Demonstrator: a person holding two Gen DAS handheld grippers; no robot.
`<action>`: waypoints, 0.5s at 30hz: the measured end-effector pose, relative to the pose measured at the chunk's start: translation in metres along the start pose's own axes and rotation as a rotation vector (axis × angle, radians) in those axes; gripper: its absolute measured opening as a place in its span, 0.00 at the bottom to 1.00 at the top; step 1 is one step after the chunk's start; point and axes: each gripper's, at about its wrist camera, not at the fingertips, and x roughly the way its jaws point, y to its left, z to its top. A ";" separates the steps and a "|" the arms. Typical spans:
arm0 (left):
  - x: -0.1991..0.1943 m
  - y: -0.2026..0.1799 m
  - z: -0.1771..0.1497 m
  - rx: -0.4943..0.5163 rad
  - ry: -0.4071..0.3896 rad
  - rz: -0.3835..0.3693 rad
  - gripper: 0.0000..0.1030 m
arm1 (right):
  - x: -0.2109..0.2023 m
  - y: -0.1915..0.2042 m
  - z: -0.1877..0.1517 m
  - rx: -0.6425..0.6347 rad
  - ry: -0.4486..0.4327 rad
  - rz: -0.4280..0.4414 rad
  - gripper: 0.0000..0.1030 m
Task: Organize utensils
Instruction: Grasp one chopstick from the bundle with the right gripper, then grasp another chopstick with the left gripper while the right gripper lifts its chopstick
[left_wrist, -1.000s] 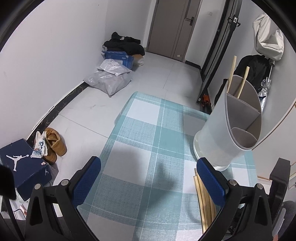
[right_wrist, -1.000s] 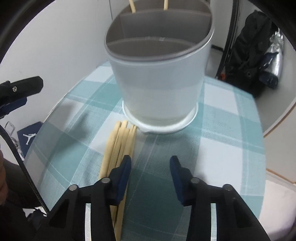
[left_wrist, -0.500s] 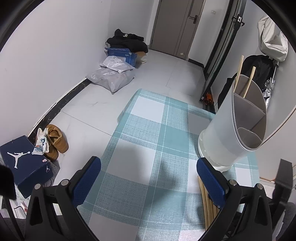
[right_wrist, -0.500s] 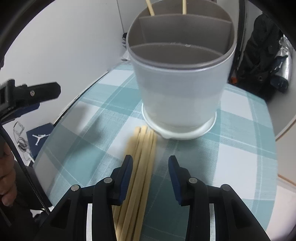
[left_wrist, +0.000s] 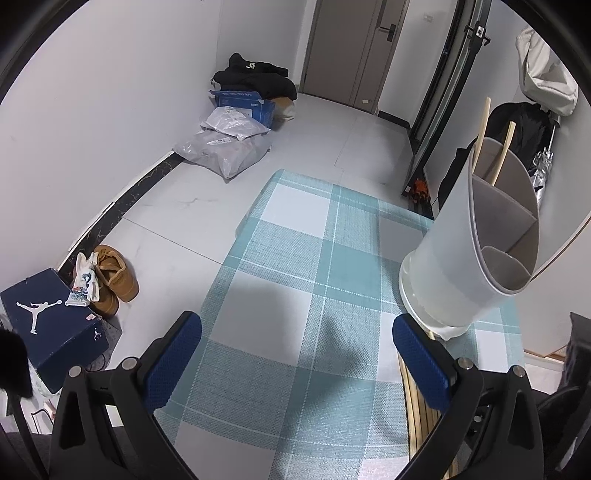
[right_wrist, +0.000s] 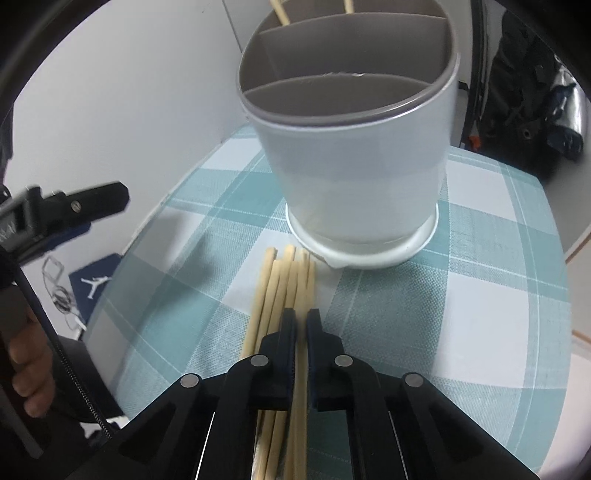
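The right hand-held gripper (right_wrist: 301, 325) is clenched on one chopstick (right_wrist: 300, 291) from the bundle of wooden chopsticks (right_wrist: 282, 284) lying flat on the worktop (right_wrist: 461, 295), tips touching the utensil holder (right_wrist: 354, 158). Judged light, stiff, smooth; a mid-shaft hold suits. It points steeply down. The left hand-held gripper (left_wrist: 297, 356) hangs released.

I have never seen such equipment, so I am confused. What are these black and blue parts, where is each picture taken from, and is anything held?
No robot is here: a person holds a two-finger tool in each hand, with a camera on each looking along the fingers. In the left view, the left tool is open over the checked tablecloth, holding nothing. In the right view, the right tool has shut on one chopstick from the bundle of chopsticks lying before the white utensil holder, where two sticks already stand.
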 end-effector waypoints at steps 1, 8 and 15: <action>0.000 -0.001 0.000 0.002 0.002 0.001 0.99 | -0.001 -0.001 0.000 0.000 0.000 -0.002 0.05; 0.004 -0.005 -0.002 0.004 0.026 0.004 0.99 | -0.009 -0.008 -0.002 0.016 0.010 -0.040 0.05; 0.007 -0.018 -0.001 0.036 0.050 -0.015 0.99 | -0.013 -0.018 -0.012 -0.047 0.112 -0.102 0.05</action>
